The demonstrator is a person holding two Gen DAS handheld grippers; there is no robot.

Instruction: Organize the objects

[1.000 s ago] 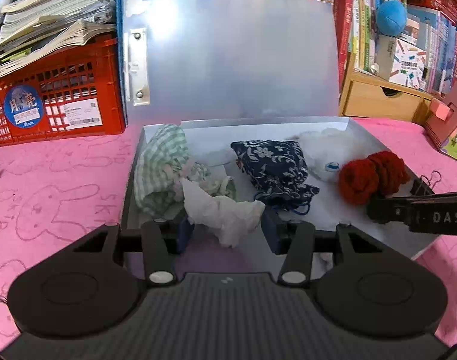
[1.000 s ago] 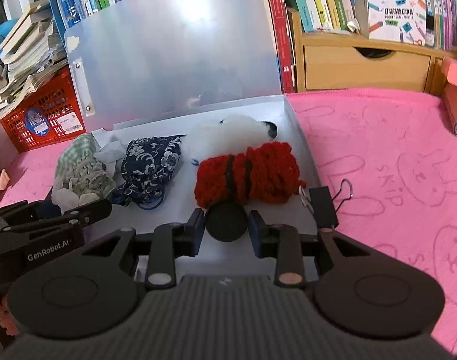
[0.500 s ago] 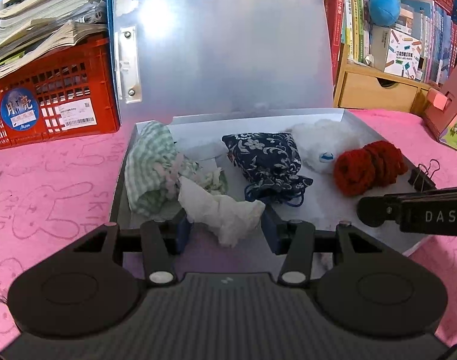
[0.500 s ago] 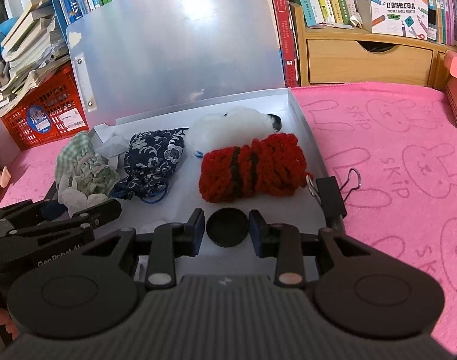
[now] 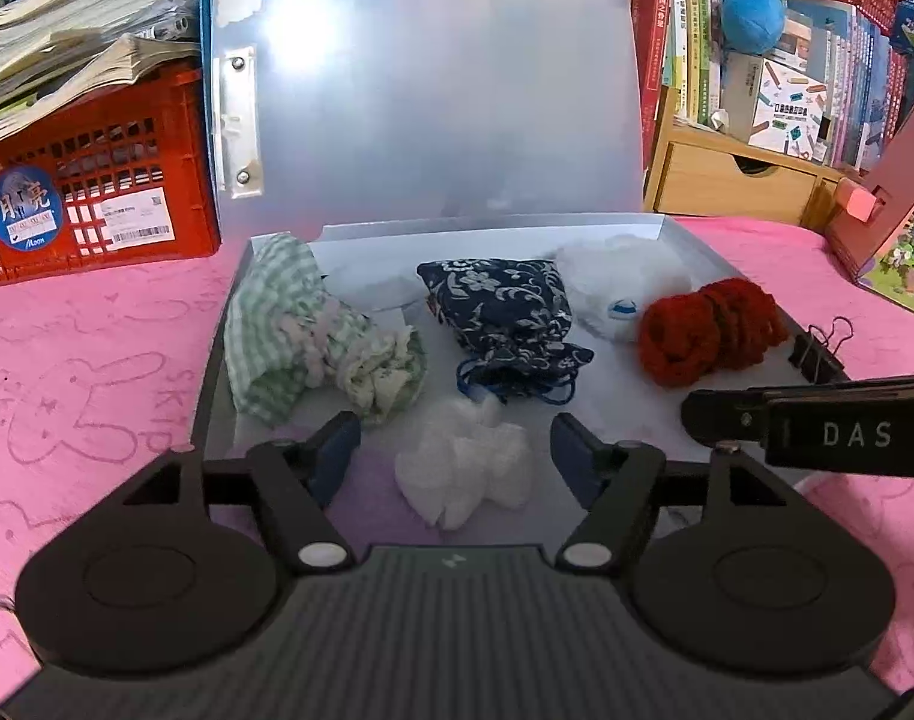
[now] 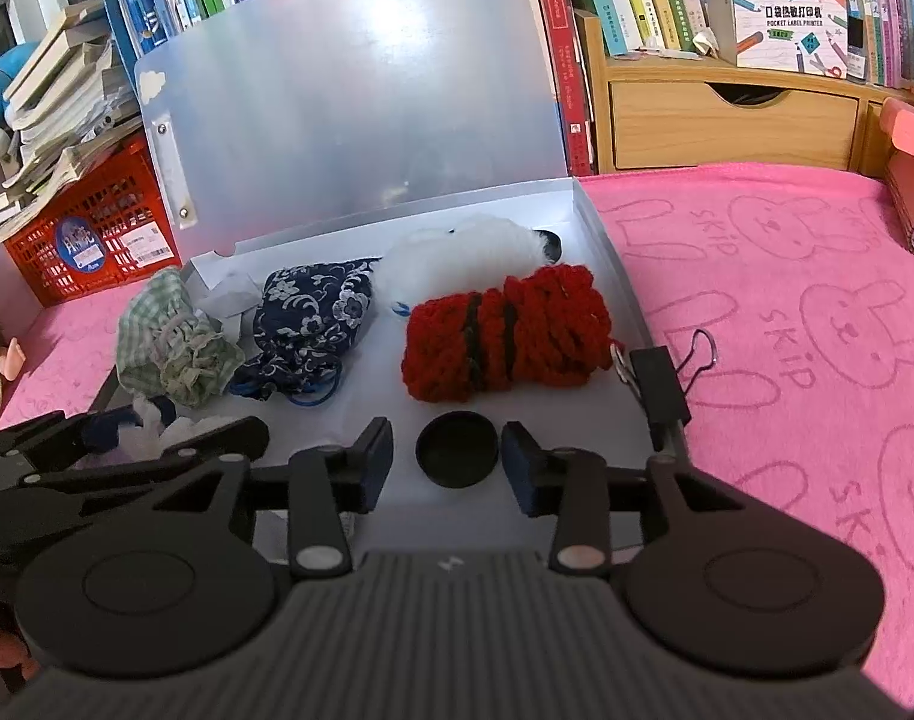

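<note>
My left hand-held gripper (image 5: pixel 455 441) stands wide apart, its jaws having just been opening, and the white tissue wad (image 5: pixel 463 468) lies loose between them on the floor of the open box (image 5: pixel 691 240), untouched. A second ago the pads were pinching it. It is feather-light, soft and crushable; I judge a gentle pinch across its middle suits it. My right hand-held gripper (image 6: pixel 447 459) has likewise just been opening around the black round cap (image 6: pixel 457 449), which is light, stiff and smooth; take it across its rim. The red yarn bundle (image 6: pixel 505 333) sits at its 12 o'clock.
</note>
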